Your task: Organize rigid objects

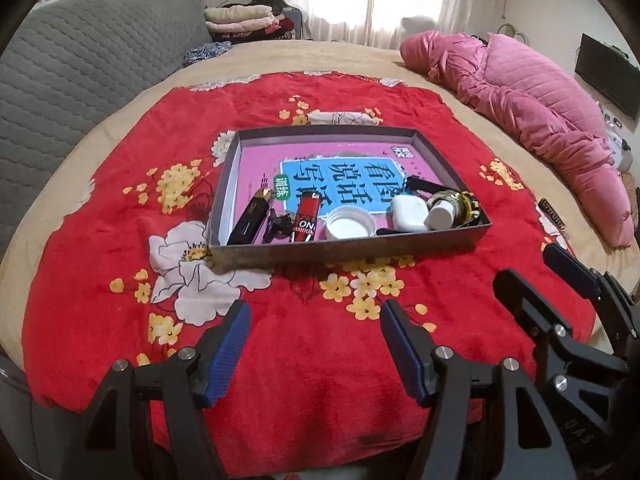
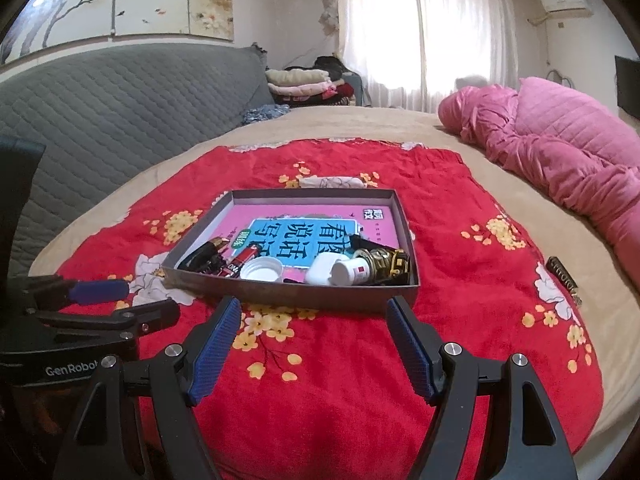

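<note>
A grey shallow box (image 1: 348, 250) (image 2: 288, 294) sits on a red flowered cloth (image 1: 320, 360) (image 2: 340, 380). It holds a pink and blue book (image 1: 340, 172) (image 2: 304, 232), a black tube (image 1: 250, 220), a red tube (image 1: 306, 220) (image 2: 240, 262), a white cap (image 1: 350, 224) (image 2: 262, 270), a white case (image 1: 408, 212) (image 2: 320, 270), a white bottle (image 1: 440, 214) (image 2: 352, 272) and a gold item (image 1: 464, 204) (image 2: 390, 262). My left gripper (image 1: 314, 350) is open and empty, in front of the box. My right gripper (image 2: 314, 346) is open and empty beside it, also showing in the left wrist view (image 1: 532, 276).
A small dark bar (image 2: 564, 278) (image 1: 554, 212) lies on the cloth's right edge. A pink quilt (image 1: 520, 108) (image 2: 560, 160) lies at the right of the bed. A grey padded headboard (image 1: 80, 72) (image 2: 120, 100) stands at the left. Folded clothes (image 2: 304, 84) are stacked at the back.
</note>
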Demonstrator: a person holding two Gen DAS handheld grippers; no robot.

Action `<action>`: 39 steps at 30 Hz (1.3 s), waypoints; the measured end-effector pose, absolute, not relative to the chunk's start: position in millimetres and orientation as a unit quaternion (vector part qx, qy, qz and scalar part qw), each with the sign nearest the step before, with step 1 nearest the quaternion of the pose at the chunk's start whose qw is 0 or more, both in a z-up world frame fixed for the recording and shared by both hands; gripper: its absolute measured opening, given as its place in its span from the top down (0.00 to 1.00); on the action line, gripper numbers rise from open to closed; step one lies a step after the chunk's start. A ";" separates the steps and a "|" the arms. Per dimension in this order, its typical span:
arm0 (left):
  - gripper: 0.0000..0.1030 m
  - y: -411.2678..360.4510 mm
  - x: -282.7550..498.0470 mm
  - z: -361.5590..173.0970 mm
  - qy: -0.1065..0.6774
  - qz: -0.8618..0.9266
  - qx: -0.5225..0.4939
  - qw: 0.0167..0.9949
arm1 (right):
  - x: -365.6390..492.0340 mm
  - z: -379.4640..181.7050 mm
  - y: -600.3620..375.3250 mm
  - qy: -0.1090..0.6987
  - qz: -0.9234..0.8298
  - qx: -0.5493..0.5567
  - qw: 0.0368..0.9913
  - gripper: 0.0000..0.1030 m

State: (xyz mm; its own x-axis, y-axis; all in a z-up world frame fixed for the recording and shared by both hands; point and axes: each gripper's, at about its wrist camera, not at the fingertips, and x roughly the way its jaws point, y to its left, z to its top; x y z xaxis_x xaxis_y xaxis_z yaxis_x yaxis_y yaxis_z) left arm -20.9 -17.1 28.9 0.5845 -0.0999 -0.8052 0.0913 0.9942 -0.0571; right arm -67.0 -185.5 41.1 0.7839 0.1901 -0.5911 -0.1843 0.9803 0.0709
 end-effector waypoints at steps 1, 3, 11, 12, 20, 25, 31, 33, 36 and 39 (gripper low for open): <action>0.36 -17.2 -20.6 27.3 0.453 -0.054 -0.005 0.890 | -66.0 39.6 -185.4 0.315 0.099 0.005 0.944 0.26; 0.36 -17.9 -20.7 25.3 0.452 -0.052 -0.004 0.890 | -64.9 36.8 -184.6 0.319 0.100 0.004 0.943 0.26; 0.36 -15.0 -15.3 15.4 0.455 -0.045 -0.009 0.889 | -58.8 28.3 -182.9 0.328 0.101 0.001 0.939 0.26; 0.36 -14.6 -14.6 14.0 0.456 -0.045 -0.009 0.889 | -58.1 27.4 -182.9 0.328 0.102 0.002 0.939 0.26; 0.36 -13.9 -10.5 4.7 0.460 -0.042 -0.009 0.887 | -54.0 20.8 -177.3 0.331 0.105 -0.012 0.938 0.26; 0.36 -14.6 -10.2 1.7 0.462 -0.043 -0.008 0.886 | -53.6 20.3 -177.0 0.331 0.105 -0.014 0.938 0.26; 0.36 -13.5 -9.7 1.0 0.461 -0.044 -0.012 0.886 | -51.1 18.1 -179.4 0.335 0.097 -0.010 0.937 0.26; 0.36 -12.6 -9.0 -0.4 0.464 -0.043 -0.014 0.885 | -50.3 17.1 -180.4 0.336 0.095 -0.009 0.937 0.26; 0.36 -11.3 -7.1 -2.6 0.467 -0.041 -0.015 0.883 | -49.2 15.7 -181.1 0.338 0.094 -0.009 0.936 0.26; 0.36 -11.3 -6.9 -3.2 0.468 -0.041 -0.014 0.883 | -48.3 15.0 -181.1 0.339 0.095 -0.008 0.936 0.26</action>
